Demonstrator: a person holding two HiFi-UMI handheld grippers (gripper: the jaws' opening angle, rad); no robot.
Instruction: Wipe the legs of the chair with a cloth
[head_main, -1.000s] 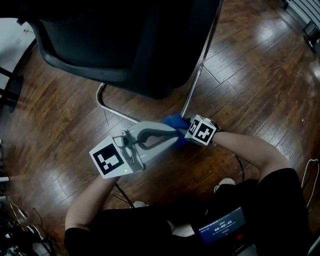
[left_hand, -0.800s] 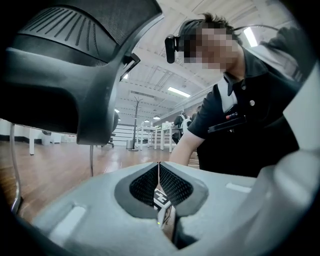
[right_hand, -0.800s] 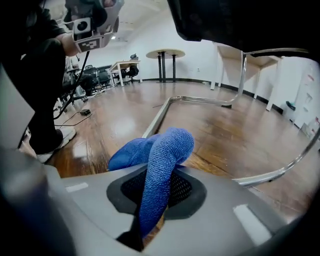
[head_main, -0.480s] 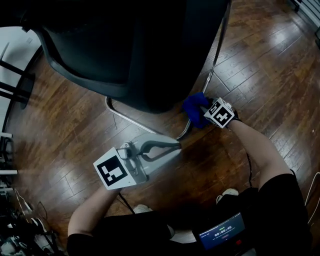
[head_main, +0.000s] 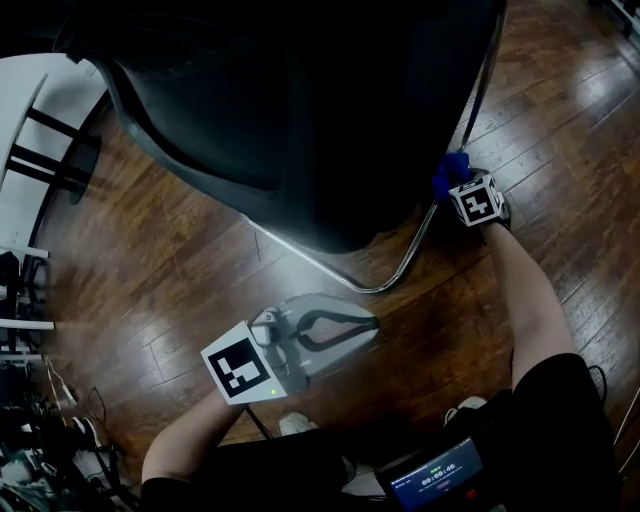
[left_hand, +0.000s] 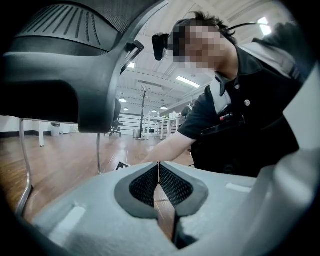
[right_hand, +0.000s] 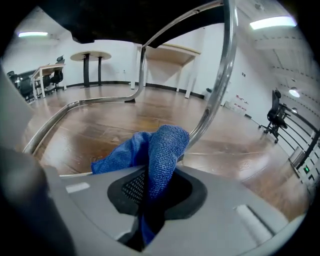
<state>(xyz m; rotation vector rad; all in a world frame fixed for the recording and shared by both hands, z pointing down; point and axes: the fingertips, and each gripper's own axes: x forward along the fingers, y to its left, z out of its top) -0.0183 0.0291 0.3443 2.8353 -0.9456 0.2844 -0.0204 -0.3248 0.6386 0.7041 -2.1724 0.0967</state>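
Cloth (right_hand: 165, 145), pinched in right gripper (right_hand: 155, 182), hides part of chair leg (right_hand: 220, 85).

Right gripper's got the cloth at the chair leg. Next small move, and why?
Probably slide the right gripper up along the chrome leg: its jaws are shut on the blue cloth, which lies against the tube low down, with bare tube above. The left gripper is shut, empty.

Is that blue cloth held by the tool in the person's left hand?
No: the left gripper has its jaws together on nothing, while the blue cloth is pinched in the right gripper.
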